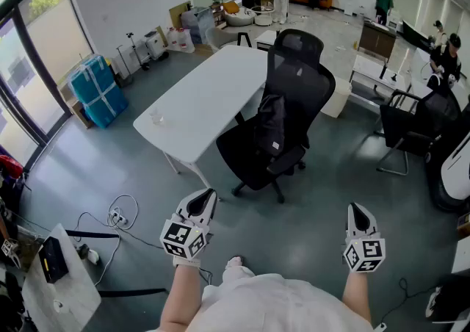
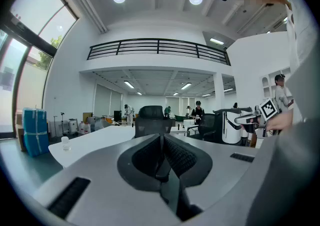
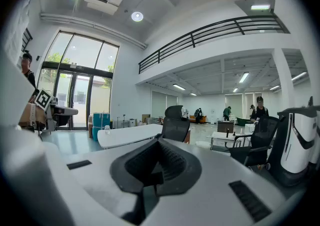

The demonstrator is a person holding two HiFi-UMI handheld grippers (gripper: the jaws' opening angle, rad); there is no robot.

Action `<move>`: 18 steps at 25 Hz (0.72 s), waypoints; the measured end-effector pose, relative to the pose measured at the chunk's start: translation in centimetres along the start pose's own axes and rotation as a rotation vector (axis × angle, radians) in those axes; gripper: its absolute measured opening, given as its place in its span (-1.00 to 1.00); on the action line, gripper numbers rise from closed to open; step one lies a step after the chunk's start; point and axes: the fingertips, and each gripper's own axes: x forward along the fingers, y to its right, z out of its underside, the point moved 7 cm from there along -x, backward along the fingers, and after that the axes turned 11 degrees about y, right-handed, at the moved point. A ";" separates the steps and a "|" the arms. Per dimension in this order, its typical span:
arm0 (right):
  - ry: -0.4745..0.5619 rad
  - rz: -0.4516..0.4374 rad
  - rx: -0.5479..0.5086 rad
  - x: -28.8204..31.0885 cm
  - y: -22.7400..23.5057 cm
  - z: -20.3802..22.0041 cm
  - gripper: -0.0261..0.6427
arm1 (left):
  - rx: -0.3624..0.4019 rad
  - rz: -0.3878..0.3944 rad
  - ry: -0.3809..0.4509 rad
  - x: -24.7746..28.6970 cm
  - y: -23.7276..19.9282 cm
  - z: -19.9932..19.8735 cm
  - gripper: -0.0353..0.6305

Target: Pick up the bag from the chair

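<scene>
A black bag (image 1: pixel 271 125) rests on the seat of the black office chair (image 1: pixel 290 95), leaning against its backrest. The chair stands beside the white table (image 1: pixel 202 99), a few steps ahead of me. My left gripper (image 1: pixel 206 200) is held low at the lower left, shut and empty, well short of the chair. At the lower right my right gripper (image 1: pixel 358 214) is also shut with nothing in it. The left gripper view has the chair (image 2: pixel 151 120) straight ahead beyond its shut jaws. The right gripper view has the chair (image 3: pixel 175 121) slightly right of centre.
Cables and a power strip (image 1: pixel 117 217) lie on the floor at my left. A blue wrapped stack (image 1: pixel 98 90) stands by the window. Another black chair (image 1: pixel 415 128) and a white machine (image 1: pixel 455 172) are on the right. A small cup (image 1: pixel 155 115) sits on the table. People work at the far end.
</scene>
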 end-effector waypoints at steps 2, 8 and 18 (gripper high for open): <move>-0.001 -0.001 0.004 0.0 0.1 0.1 -0.87 | 0.001 0.006 0.000 0.2 0.1 -0.1 -0.77; -0.008 -0.006 0.004 0.0 0.0 0.2 -0.87 | 0.007 0.023 -0.008 0.7 0.3 -0.1 -0.77; 0.015 -0.041 0.007 0.0 -0.4 0.6 -0.87 | 0.007 0.036 -0.013 0.9 0.6 0.1 -0.77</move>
